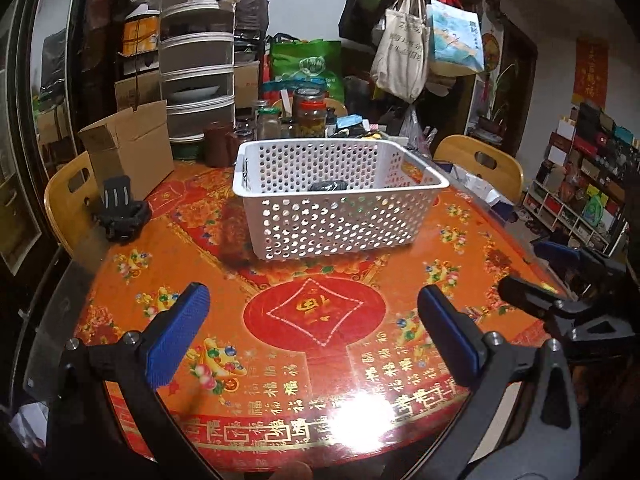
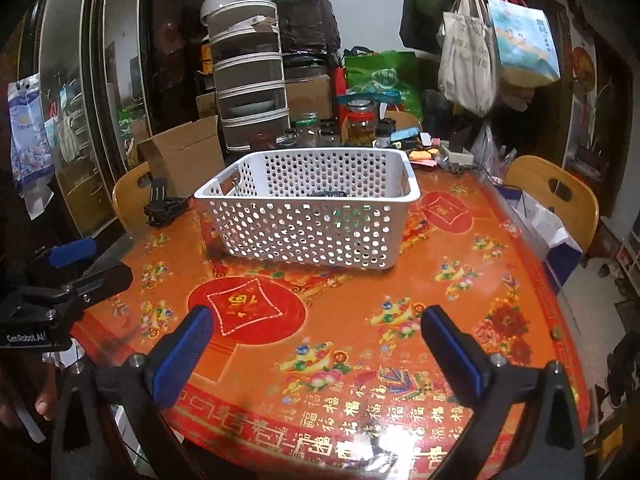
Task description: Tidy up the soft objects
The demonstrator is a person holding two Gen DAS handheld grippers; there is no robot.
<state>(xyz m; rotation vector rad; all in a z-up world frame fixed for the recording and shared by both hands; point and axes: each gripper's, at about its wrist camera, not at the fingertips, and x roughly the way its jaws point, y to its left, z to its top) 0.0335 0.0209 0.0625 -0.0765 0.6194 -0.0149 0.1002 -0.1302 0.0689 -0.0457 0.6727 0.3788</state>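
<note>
A white perforated basket [image 1: 340,216] [image 2: 312,232] stands on the round red and orange table [image 1: 320,320] [image 2: 360,312]. Inside it lies a dark soft object [image 1: 327,186] [image 2: 329,193], mostly hidden by the wall. At the table's far left sits a black ribbed and braided object [image 1: 120,216] [image 2: 164,204]. My left gripper [image 1: 312,308] hovers open over the near table, empty. My right gripper [image 2: 316,328] is also open and empty, held near the front edge. Each gripper shows at the side of the other's view.
An open cardboard box [image 1: 128,152] [image 2: 180,152] stands at the back left. Glass jars [image 1: 308,112] [image 2: 360,120] and a stacked food cover [image 1: 198,60] crowd the far edge. Wooden chairs [image 1: 480,160] [image 2: 556,192] flank the table. Bags [image 1: 404,56] hang behind.
</note>
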